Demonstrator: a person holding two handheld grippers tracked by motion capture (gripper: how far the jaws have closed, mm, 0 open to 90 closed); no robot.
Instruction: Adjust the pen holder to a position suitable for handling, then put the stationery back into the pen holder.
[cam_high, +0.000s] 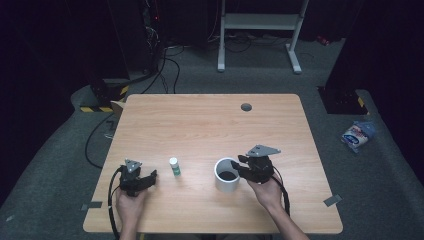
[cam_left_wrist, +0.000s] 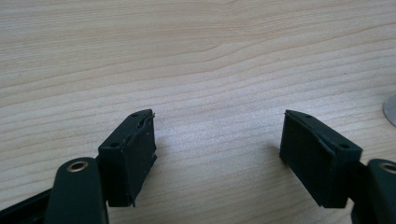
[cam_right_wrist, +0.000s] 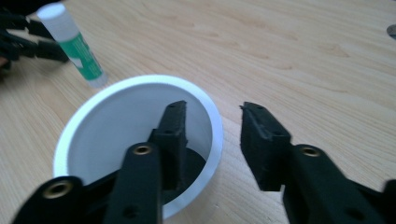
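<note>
Your right tongs (cam_high: 243, 166) are standing part-open and straddling the wall of the white cup (cam_high: 226, 174): one jaw is hanging inside the cup, the other outside it, with the rim passing between them. In the right gripper view the pads are not pressing on the wall, so nothing is being gripped yet. That straddle looks like a setup for pinching the rim, which would give you a hold on a cup too wide to be taken around its body. Something dark is lying at the bottom of the cup; what it is cannot be told.

The cup is sitting on the surface (cam_high: 210, 125) just at 9 o'clock of your right hand (cam_high: 266, 192), toward the near edge. The glue stick (cam_high: 174, 167), white-capped with a green label, is standing upright at 9 o'clock of the cup, apart from it, between your two hands.

Your left tongs (cam_high: 150, 176) are lying low over bare wood at 9 o'clock of the glue stick, jaws spread wide with nothing between them. They are pointing toward the stick, so they seem to be waiting for it.
</note>
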